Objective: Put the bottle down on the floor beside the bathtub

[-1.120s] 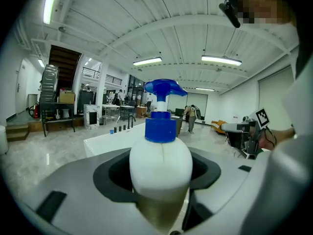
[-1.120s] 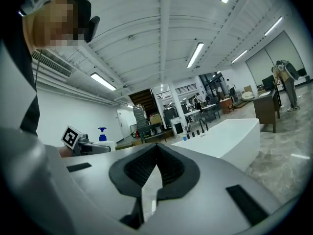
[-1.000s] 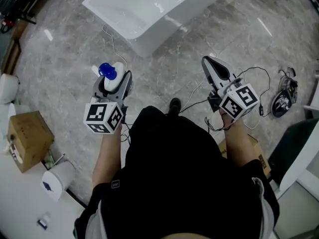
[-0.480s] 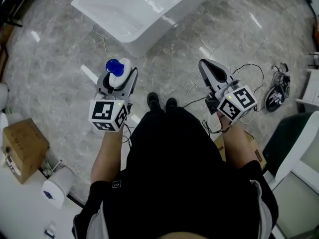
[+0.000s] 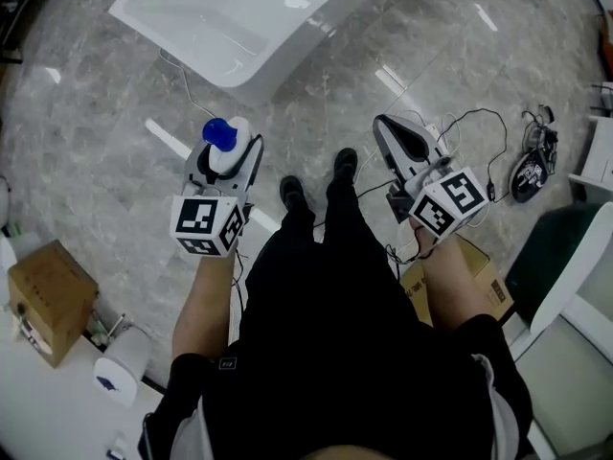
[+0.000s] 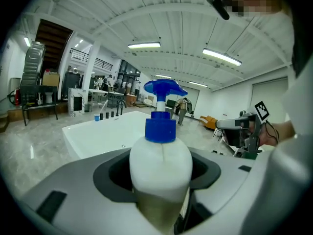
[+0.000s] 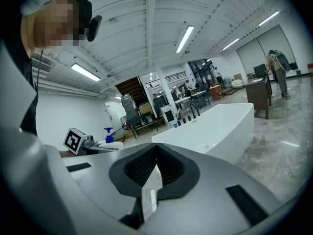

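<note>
A white pump bottle (image 5: 230,148) with a blue pump head (image 5: 218,133) is held upright in my left gripper (image 5: 228,161), high above the grey marble floor. In the left gripper view the bottle (image 6: 160,166) fills the gap between the jaws and both jaws press on it. The white bathtub (image 5: 225,15) stands ahead at the top of the head view, and its rim (image 6: 105,133) shows behind the bottle. My right gripper (image 5: 404,148) is held at the right with its jaws together and nothing between them (image 7: 155,166).
The person's black shoes (image 5: 316,180) stand between the grippers. Cables (image 5: 476,151) and a dark device (image 5: 529,175) lie on the floor at the right. A cardboard box (image 5: 43,295) and a paper roll (image 5: 120,367) sit at the lower left. A second box (image 5: 469,276) lies under the right arm.
The person has walked toward the bathtub, so the tub has slid up and left in the head view. Both grippers hold the same pose, the bottle still in the left one.
</note>
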Demonstrator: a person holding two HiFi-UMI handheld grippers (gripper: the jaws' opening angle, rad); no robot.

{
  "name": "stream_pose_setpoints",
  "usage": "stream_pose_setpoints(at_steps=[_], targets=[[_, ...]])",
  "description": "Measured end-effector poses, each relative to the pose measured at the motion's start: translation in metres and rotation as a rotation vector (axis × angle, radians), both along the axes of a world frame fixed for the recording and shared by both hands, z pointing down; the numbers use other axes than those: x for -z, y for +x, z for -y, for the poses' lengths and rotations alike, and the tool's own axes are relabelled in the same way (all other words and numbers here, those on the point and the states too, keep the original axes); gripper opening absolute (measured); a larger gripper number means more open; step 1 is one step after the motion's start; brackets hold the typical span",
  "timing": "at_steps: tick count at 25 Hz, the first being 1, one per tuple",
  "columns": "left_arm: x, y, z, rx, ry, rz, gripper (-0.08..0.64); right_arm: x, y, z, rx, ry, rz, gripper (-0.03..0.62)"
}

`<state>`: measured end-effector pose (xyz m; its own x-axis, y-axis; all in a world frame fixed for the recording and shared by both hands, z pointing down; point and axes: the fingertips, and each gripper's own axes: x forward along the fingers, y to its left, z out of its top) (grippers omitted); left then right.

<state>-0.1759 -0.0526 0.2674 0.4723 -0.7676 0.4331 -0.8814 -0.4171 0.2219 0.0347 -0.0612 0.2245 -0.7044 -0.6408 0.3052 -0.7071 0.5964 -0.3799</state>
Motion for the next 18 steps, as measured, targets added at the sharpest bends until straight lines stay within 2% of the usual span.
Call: stream_pose_setpoints(at_steps=[8,10,13,18], targets=[[-0.07,0.045,0.05,-0.053,-0.041,0.013,0.27,-0.097,0.036,0.049,0.017,-0.037,-0.015,0.029],[-0.096,0.052,0.061,-0.066,-0.053,0.03,0.27,-0.134,0.04,0.061,0.022,-0.067,-0.01,0.029],[-0.14,0.064,0.08,-0.049,-0.078,0.011,0.27,-0.187,0.043,0.083,0.027,-0.106,0.022,0.029],[-0.227,0.081,0.095,-0.044,-0.114,-0.009,0.27,-0.266,0.032,0.104,0.04,-0.118,0.051,0.029]])
